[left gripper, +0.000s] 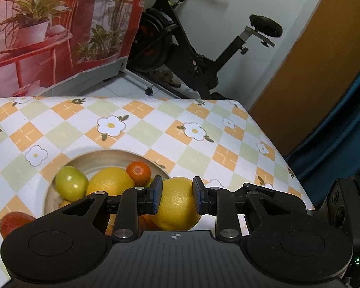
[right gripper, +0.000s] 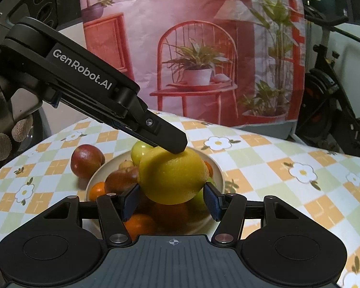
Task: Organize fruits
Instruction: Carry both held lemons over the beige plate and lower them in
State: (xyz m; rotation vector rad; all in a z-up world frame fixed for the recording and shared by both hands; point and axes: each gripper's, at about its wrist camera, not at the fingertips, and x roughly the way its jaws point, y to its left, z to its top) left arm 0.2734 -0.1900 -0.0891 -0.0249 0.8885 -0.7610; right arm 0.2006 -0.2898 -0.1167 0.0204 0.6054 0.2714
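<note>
1. The lemon is being held above the bowl, clear of the fruit piled there. It is not resting on anything below.
2. It is being pinched by the left tool, with one pad pressed on each flank. From the left wrist, its long axis is seen running along the fingers, so the grip is across the short width.
3. From the right wrist, the left tool is seen slanting down from the upper left, with one finger lying on top of the lemon. The other finger is hidden beneath.
4. The right tool is being held just in front of and below the lemon, part spread, with a pad at either lower flank. Whether those pads are pressing or merely flanking cannot be told.
5. The coming move is judged to turn on this: the lemon is lying straight ahead of the right tool, directly over the bowl's middle. Either a short descent or a handover is being made possible.
6. A red apple is lying on the desk beside the bowl, apart from its rim and nearer the left hand.
</note>
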